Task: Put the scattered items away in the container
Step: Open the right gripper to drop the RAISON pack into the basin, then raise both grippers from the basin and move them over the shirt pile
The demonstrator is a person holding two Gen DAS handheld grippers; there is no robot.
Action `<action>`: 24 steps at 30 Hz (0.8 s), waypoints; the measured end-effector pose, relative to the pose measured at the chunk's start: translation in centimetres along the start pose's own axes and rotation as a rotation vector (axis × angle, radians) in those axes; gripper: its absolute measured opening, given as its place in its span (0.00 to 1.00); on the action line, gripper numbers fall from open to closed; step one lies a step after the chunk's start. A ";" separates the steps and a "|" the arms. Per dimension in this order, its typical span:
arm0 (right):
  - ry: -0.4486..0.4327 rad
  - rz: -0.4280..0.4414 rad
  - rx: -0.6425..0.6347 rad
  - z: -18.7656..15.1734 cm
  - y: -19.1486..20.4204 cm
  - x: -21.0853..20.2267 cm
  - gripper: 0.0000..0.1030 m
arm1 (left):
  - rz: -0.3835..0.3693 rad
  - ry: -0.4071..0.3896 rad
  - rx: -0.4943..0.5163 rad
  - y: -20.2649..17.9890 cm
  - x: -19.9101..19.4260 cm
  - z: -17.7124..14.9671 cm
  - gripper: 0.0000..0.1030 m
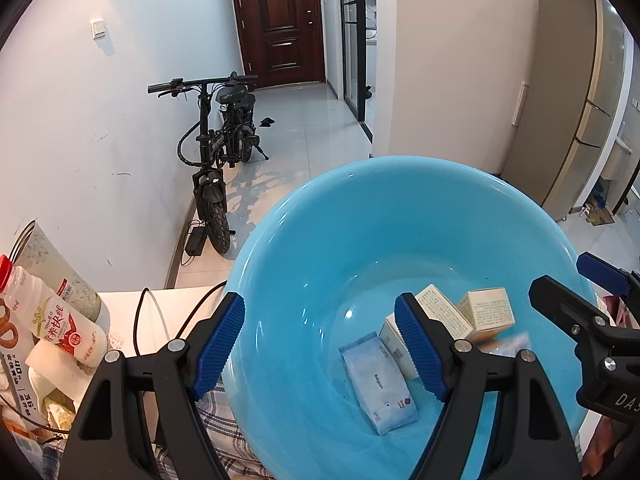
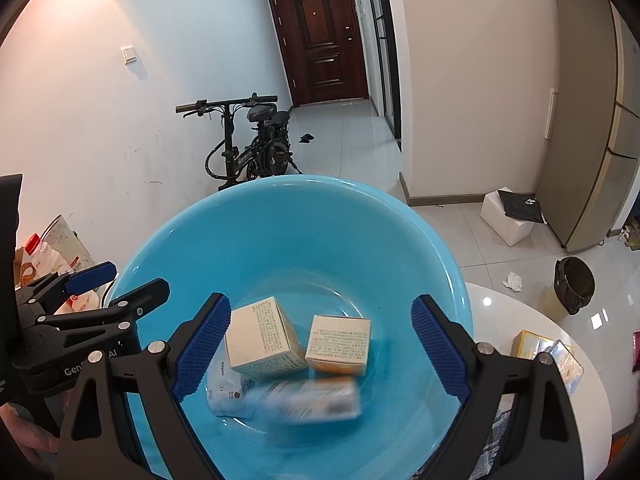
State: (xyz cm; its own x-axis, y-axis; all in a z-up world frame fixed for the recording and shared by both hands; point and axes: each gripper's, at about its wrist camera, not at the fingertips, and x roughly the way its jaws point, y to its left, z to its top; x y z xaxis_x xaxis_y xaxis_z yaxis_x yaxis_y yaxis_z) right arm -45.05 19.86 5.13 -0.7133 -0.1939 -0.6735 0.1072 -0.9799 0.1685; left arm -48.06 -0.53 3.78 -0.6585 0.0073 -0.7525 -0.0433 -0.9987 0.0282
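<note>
The left hand-held gripper (image 2: 132, 292) reads "Gen" and "AI"; the milk bottle (image 1: 70, 330) reads "营养快线".

The basin (image 2: 280, 220) is light blue. Two boxes (image 2: 262, 338) are cream with orange bases. The packet (image 1: 380, 384) is pale blue. The claw pads (image 2: 202, 348) are dark blue and ribbed. The cloth (image 1: 216, 412) is grey-blue checked. The bench (image 2: 540, 360) is white.
</note>
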 end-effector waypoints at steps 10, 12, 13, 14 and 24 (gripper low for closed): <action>-0.002 -0.005 0.001 0.0 0.1 0.0 0.88 | -0.003 0.005 0.004 -0.4 0.1 -0.1 0.77; 0.000 -0.005 0.000 -0.1 -0.1 0.2 0.88 | -0.003 0.009 0.007 -0.5 0.2 -0.1 0.77; 0.002 -0.006 -0.001 -0.1 -0.1 0.2 0.88 | -0.004 0.012 0.007 -0.5 0.3 -0.2 0.77; 0.006 -0.007 -0.001 -0.1 -0.2 0.3 0.88 | -0.006 0.018 0.007 -0.6 0.4 -0.2 0.77; 0.069 0.004 0.007 -0.5 -0.5 1.9 0.96 | 0.001 0.091 0.026 -1.7 2.3 -0.6 0.80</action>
State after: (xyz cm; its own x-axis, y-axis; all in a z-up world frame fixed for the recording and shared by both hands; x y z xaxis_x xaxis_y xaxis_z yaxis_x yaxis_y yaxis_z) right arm -46.12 20.00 3.38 -0.6635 -0.2009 -0.7207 0.1048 -0.9787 0.1765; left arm -49.04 1.13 1.58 -0.5876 0.0006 -0.8092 -0.0630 -0.9970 0.0451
